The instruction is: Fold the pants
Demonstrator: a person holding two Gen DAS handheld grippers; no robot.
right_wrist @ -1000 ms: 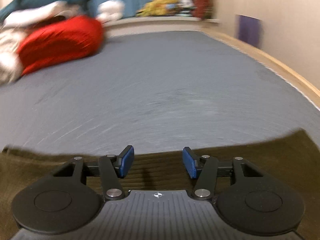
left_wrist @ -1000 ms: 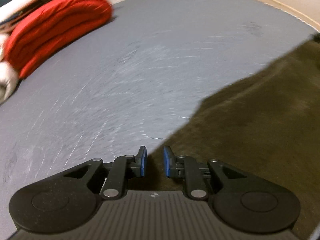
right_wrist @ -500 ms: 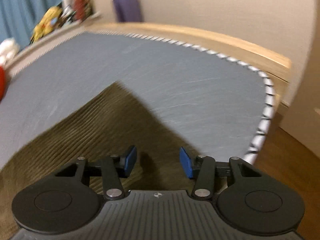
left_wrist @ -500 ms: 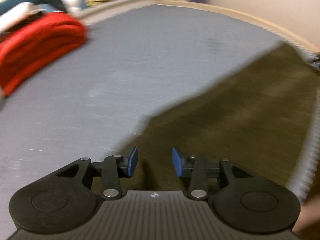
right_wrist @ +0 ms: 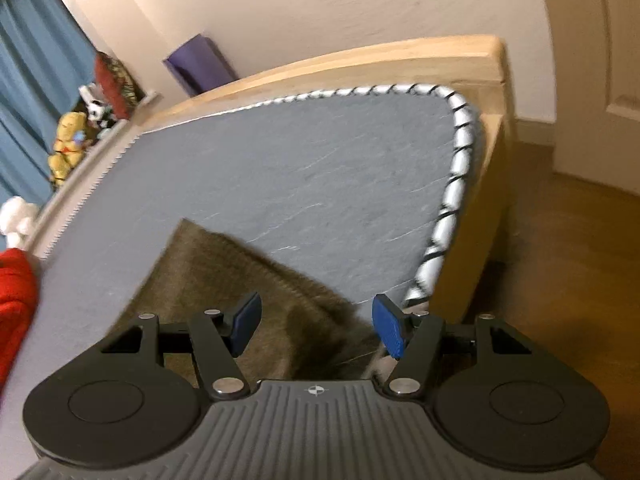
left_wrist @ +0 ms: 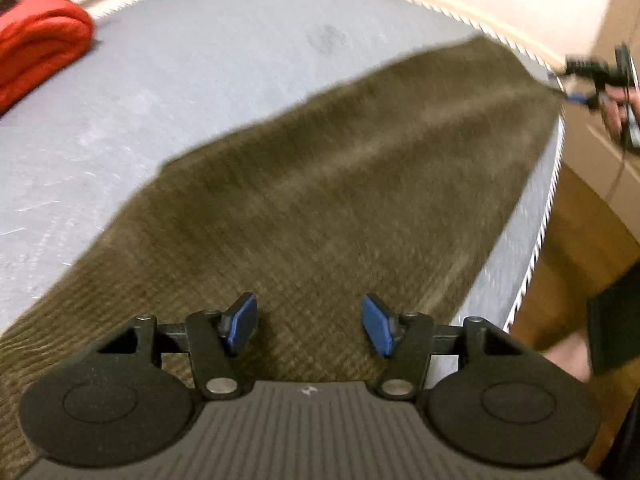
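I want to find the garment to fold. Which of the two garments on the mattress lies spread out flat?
The olive-brown corduroy pants, spread flat beside the mattress edge. The red garment at the far side is already a thick folded bundle.

R gripper point(right_wrist: 316, 326) sits over the near corner of the olive-brown corduroy pants point(right_wrist: 224, 276), blue pads point(right_wrist: 389, 330) apart w/ nothing pinched; jaws have just been opening. Pants lie flat on grey mattress point(right_wrist: 320, 172) w/ black-and-white piped edge, wooden bed frame point(right_wrist: 400, 56) round it. Red folded cloth point(right_wrist: 14, 300) at left edge, purple item point(right_wrist: 200, 64) vs wall, plush toys point(right_wrist: 70, 144) by blue curtain point(right_wrist: 24, 92)
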